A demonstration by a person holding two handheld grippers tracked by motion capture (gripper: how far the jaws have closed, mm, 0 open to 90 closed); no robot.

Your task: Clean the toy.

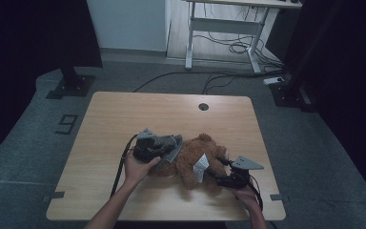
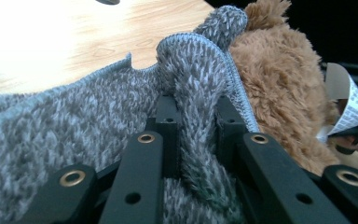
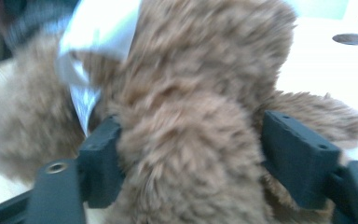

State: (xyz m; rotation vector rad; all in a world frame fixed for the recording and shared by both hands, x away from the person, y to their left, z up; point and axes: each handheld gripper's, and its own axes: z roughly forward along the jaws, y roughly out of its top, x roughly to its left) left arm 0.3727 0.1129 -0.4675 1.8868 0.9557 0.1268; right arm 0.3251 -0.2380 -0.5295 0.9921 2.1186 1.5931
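Note:
A brown teddy bear [image 1: 190, 160] lies in the middle of the wooden table [image 1: 124, 114], with a white label [image 1: 201, 167] on its side. A grey knitted garment [image 1: 171, 145] is draped over the bear's left end. My left gripper [image 1: 164, 147] is shut on a fold of that grey knit [image 2: 74, 126], which bulges up between the jaws [image 2: 196, 100], with the bear [image 2: 279, 79] just beyond. My right gripper [image 1: 220, 171] is at the bear's right side. In the right gripper view its jaws [image 3: 191, 130] stand wide on both sides of a furry limb [image 3: 200, 70], under the label [image 3: 98, 28].
A round cable hole [image 1: 203, 106] sits near the table's far edge. Behind the table stand a white-legged desk [image 1: 219, 24] and loose cables [image 1: 228, 47] on the floor. Black stand bases [image 1: 71, 86] sit at the left and right [image 1: 286, 93].

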